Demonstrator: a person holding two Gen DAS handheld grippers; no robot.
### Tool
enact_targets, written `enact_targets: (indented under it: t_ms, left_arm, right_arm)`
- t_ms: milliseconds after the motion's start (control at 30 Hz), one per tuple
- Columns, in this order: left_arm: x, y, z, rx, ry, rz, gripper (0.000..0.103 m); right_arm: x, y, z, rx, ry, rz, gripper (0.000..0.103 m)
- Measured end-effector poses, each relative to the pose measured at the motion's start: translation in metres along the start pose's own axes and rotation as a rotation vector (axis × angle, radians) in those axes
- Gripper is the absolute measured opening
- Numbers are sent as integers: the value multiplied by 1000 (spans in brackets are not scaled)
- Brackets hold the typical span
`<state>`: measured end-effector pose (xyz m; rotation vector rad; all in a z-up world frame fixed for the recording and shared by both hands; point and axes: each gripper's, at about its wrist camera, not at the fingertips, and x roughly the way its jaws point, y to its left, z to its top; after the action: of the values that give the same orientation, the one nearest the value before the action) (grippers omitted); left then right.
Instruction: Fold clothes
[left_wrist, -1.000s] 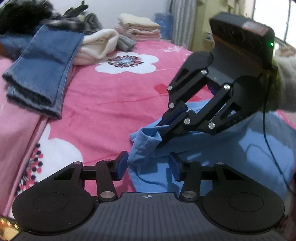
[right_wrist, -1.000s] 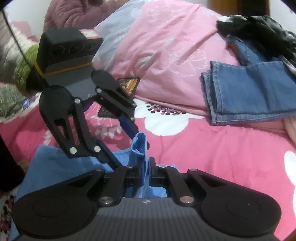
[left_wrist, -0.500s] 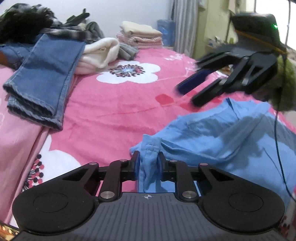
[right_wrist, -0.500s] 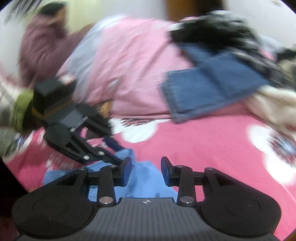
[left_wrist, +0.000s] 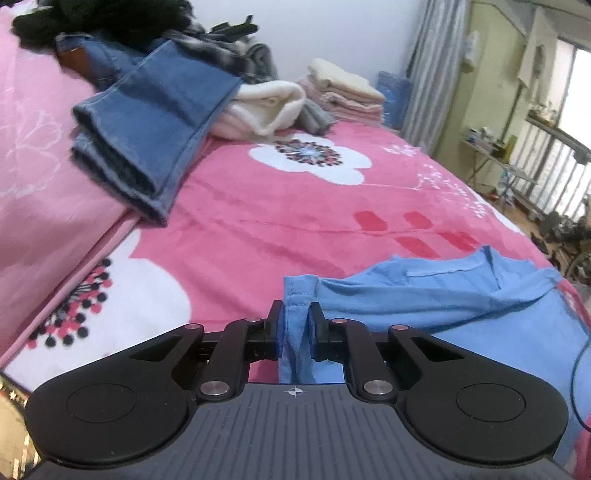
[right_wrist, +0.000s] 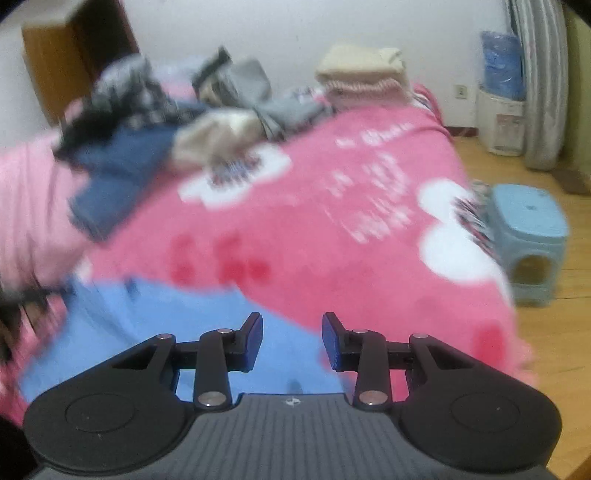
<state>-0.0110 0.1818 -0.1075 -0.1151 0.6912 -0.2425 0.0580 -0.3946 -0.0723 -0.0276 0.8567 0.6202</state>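
Pink bedding with big white flowers covers the bed, and on its left side lies a pair of blue denim jeans, folded over, just beside a soft cream woolly top. Behind them sits a loose heap of dark and checked clothes, not folded yet. Further right, at the back, a neat stack of cream and pink folded clothes is done. Near the front lies the light blue cotton shirt, still wrinkled and spread out. The left gripper is closing its jaws on a bunched hem of this shirt, and the cloth is pinched between them. The right gripper hangs above the shirt's other side with its jaws apart and nothing in them. That picture is blurry. I think the folding of this shirt has only begun, and the heap is still waiting.
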Motion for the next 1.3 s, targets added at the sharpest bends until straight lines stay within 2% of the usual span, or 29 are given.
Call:
enact_targets:
  t_ms: [100,167,267,333,400,533,633,800,900,967,1033,1167,1300]
  left_arm:
    - [-1,-1,-2,0,-3,27,11]
    - [-1,-3,-3,-1,-5,39,11]
    - [-1,-5,-2,3,-9,55,11]
    - [-1,-7,-3,7,-10,63,11]
    - [-2,-8,-3,10,-13,69,11]
    - [-1,-7,-4,-2,-15,80,11]
    - [1,-6,-4,-24,-16,87,11]
    - [3,-2,-5,-71,-18,96,11]
    - [3,1,-5,-101,-18,100,11]
    - [3,3,-6,-118,-20,101,11]
    - [3,5,-6,-132,-20,103,11]
    - [2,7,-6,-134,-21,105,11]
    - [3,6,-6,-129,-20,107,11]
  right_arm:
    - [1,-6,-15,59,58,-33,38]
    - [3,-18,-22,166,75,-30,38]
    - [11,-45,-31,406,98,33,38]
    - [18,-58,-35,510,119,70,38]
    - [24,-66,-38,578,130,120,38]
    - [31,-70,-35,634,124,214,37]
    - [37,-75,-31,704,105,276,36]
    - [50,-100,-33,927,-17,369,36]
    - [48,-111,-35,983,-101,366,37]
    - [40,-112,-33,936,-125,331,37]
    - [31,-107,-27,804,-114,260,37]
    - [18,-79,-17,409,-34,58,37]
    - [22,-47,-16,21,53,-65,37]
